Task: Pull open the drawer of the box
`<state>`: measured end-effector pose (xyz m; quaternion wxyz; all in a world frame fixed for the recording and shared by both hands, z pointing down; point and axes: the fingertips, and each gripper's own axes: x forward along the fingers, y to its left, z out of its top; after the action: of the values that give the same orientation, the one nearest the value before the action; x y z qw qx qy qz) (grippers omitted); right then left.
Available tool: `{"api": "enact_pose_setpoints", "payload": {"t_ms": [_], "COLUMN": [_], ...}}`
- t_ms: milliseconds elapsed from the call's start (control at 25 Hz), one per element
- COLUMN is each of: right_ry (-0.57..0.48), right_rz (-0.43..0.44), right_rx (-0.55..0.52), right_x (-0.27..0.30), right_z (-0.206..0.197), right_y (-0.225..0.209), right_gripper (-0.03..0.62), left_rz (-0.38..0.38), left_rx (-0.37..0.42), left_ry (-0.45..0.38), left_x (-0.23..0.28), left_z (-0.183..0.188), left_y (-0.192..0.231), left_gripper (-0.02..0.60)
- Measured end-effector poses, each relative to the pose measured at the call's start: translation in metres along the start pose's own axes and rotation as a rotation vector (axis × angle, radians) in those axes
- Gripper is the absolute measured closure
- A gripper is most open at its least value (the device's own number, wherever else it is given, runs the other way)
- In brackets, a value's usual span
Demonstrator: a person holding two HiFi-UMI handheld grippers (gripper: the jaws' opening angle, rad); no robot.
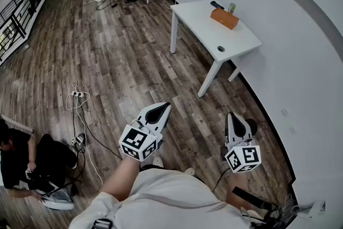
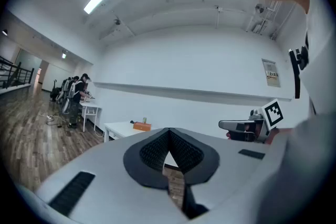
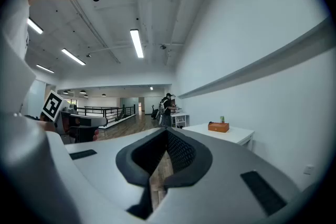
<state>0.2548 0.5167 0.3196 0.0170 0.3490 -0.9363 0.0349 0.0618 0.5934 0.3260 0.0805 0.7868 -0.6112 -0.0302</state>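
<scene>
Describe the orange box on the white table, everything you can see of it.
The orange box is a small, low rectangular block, plain orange-brown, flat on top. It rests near the far end of the white table, on the wall side. A small green container and a dark object lie just behind it; contact cannot be told. No drawer front or handle can be made out at this distance.

A pale short-sleeved shirt (image 1: 171,197) is worn, and the left gripper (image 1: 163,107) and the right gripper (image 1: 232,116) are cased in white shells, lined with black ribbed pads (image 2: 154,151) and capped by black-and-white marker cubes (image 1: 138,142).
</scene>
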Motion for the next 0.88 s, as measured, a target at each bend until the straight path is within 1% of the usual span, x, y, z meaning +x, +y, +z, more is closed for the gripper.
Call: {"api": "enact_pose_setpoints", "payload": {"t_ms": [160, 360, 440, 680, 880], "right_ry": [-0.003, -0.017, -0.012, 0.007, -0.003], "right_rz": [-0.003, -0.023, -0.023, -0.004, 0.021], "right_rx": [-0.001, -0.016, -0.022, -0.022, 0.001], "right_x": [0.024, 0.045, 0.055, 0.093, 0.144], "right_z": [0.000, 0.000, 0.001, 0.000, -0.004], "right_y": [0.004, 0.022, 0.024, 0.013, -0.009], "right_gripper": [0.591, 0.591, 0.591, 0.591, 0.591], "left_rz": [0.004, -0.002, 0.004, 0.012, 0.041], "left_rx": [0.004, 0.001, -0.011, -0.044, -0.026], "left_ry": [-0.006, -0.013, -0.016, 0.002, 0.012], "left_x": [0.003, -0.005, -0.002, 0.024, 0.058], "left_z": [0.005, 0.002, 0.002, -0.003, 0.001], "left_y": [0.025, 0.056, 0.067, 0.093, 0.122], "left_gripper": [0.572, 0.572, 0.572, 0.572, 0.572]}}
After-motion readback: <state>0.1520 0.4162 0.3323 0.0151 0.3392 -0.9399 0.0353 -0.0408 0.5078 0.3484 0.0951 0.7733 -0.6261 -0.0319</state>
